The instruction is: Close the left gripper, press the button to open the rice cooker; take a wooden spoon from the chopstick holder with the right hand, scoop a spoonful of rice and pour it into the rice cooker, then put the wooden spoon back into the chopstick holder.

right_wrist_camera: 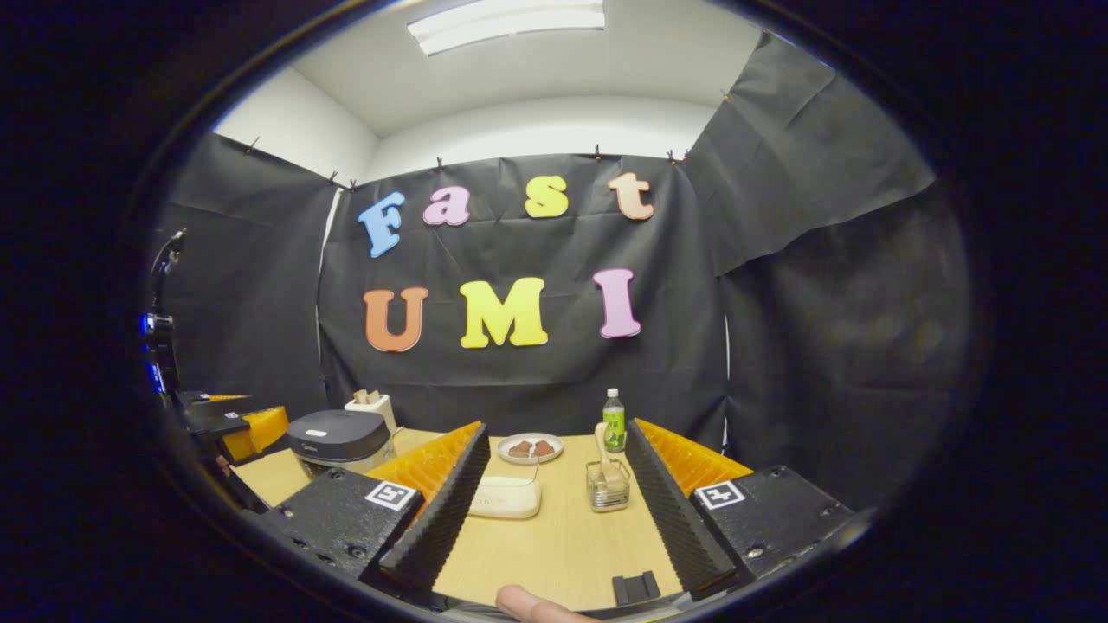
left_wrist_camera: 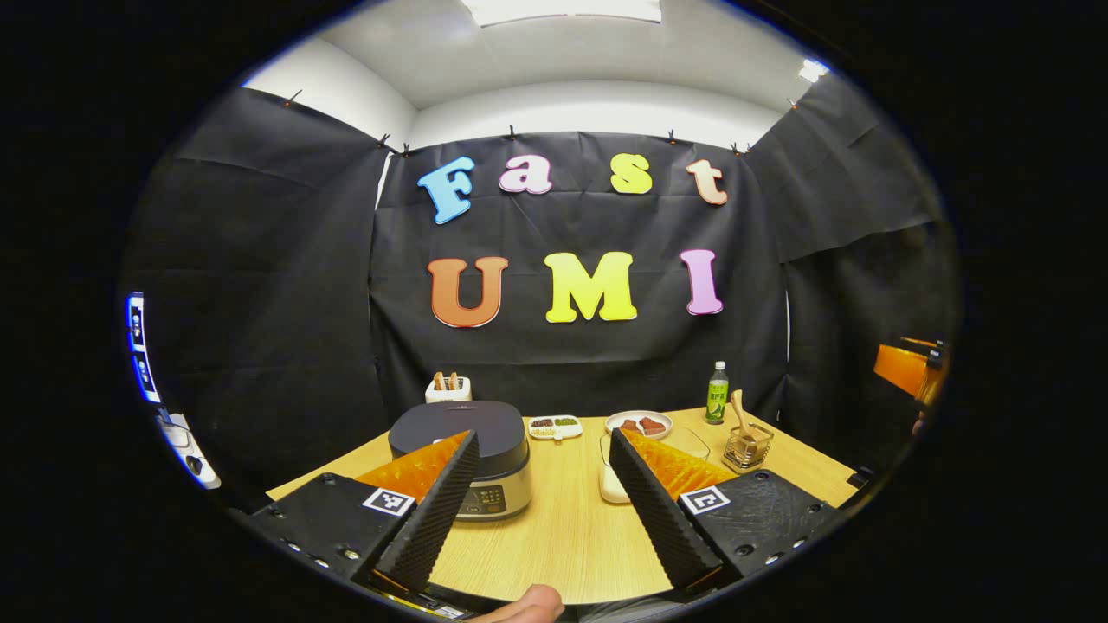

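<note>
We hold the left gripper wide open and empty above the near edge of the pale wooden table. The right gripper is likewise spread, gripping nothing. The dark-lidded round rice cooker sits closed at left; the wooden spoon stands in the clear wire-framed chopstick holder at right.

Left gripper: jaws spread wide apart, gripping nothing. Right gripper: jaws likewise spread wide, gripping nothing. Both are held level, pointing forward.
</note>
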Action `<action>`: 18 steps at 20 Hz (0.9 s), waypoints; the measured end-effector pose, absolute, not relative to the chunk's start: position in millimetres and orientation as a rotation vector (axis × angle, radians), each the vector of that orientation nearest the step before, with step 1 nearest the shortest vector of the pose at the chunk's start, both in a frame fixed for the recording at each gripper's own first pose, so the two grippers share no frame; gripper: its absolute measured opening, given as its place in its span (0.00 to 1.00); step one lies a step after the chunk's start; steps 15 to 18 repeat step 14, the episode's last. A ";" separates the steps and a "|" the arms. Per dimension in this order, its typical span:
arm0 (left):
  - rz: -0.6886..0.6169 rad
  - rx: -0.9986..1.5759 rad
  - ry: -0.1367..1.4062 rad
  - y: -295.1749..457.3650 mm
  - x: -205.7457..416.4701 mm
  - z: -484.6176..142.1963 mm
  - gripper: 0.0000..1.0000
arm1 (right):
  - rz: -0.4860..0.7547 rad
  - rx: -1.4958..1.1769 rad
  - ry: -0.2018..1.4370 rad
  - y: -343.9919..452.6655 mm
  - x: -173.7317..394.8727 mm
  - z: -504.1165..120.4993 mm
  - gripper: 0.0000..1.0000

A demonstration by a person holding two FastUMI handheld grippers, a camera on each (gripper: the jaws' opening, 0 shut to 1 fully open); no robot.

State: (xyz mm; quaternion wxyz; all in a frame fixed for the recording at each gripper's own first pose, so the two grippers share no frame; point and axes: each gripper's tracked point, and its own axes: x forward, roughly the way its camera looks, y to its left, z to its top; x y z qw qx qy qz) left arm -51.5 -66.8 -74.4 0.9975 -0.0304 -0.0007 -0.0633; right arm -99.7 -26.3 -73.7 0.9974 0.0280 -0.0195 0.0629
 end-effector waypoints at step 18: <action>-0.120 -0.066 -0.052 -71.0 -72.0 -62.6 0.96 | 0.136 0.076 0.046 -35.1 -87.9 -102.1 1.00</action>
